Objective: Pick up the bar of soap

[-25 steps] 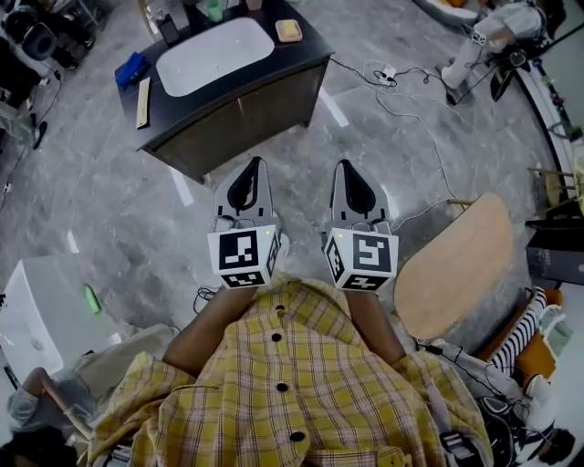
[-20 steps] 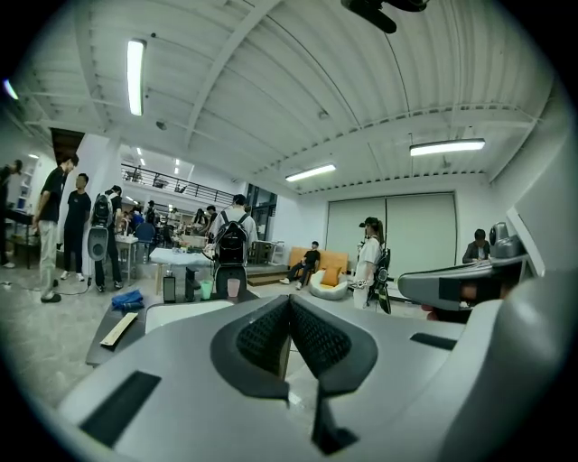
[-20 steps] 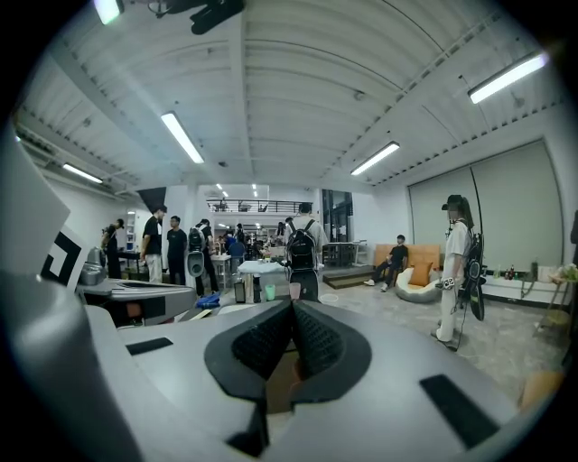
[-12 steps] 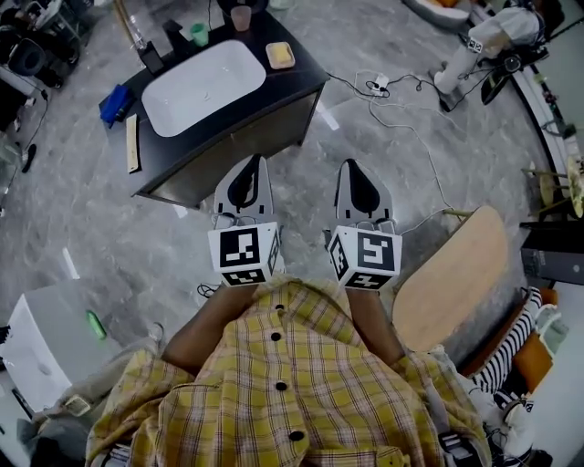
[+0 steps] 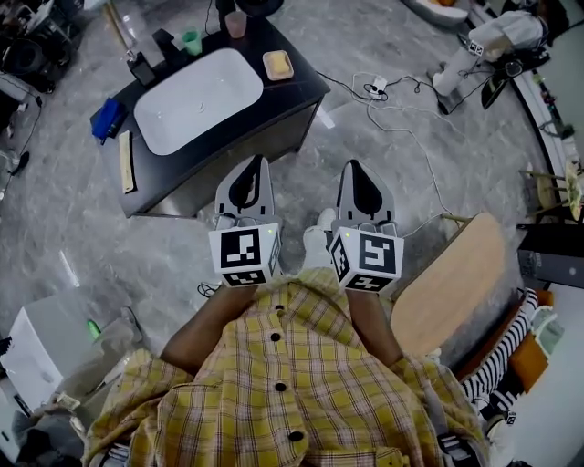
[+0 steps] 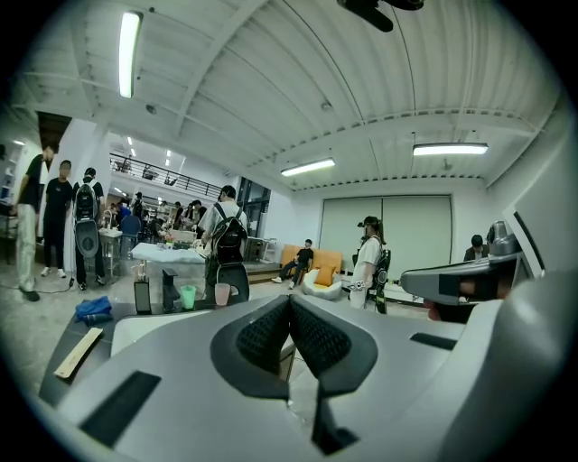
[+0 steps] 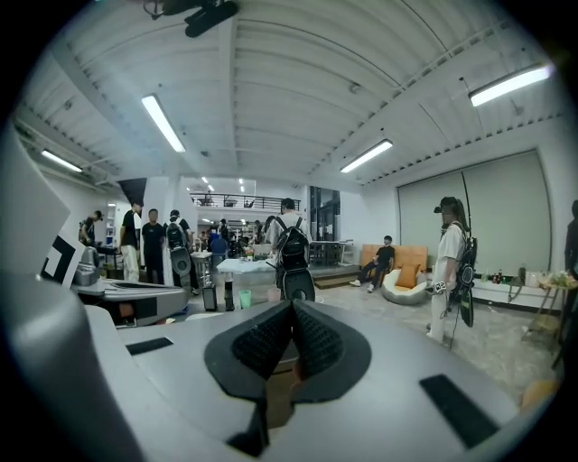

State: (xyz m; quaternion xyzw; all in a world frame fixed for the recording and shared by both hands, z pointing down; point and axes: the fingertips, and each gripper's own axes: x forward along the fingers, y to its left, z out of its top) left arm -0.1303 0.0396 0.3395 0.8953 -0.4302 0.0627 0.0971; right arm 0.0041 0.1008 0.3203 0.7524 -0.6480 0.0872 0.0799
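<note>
One dark counter [image 5: 297, 91] sits in the upper left of the head view, with a white sink [image 5: 196, 98] set in it. At its left end lies a blue thing [image 5: 107, 119]. At the back stand a green cup [image 5: 191, 42] and a pink cup [image 5: 236, 23]. The bar of soap [image 5: 278, 64] lies at the right end of the counter, just right of the sink, in what looks like a little dish. It is well apart from both tools.

Below the counter, in the middle of the picture, the left tool [image 5: 254, 164] has its jaws pressed together with nothing in them. The right tool [image 5: 354, 168] beside it is pressed together and empty too.

I think the step now is getting close to the counter. To do it well, the person should step up first, then spread one tool's jaws wide and come down on the soap from above. Soap may be slippery, so a slow, firm pinch seems best.
</note>
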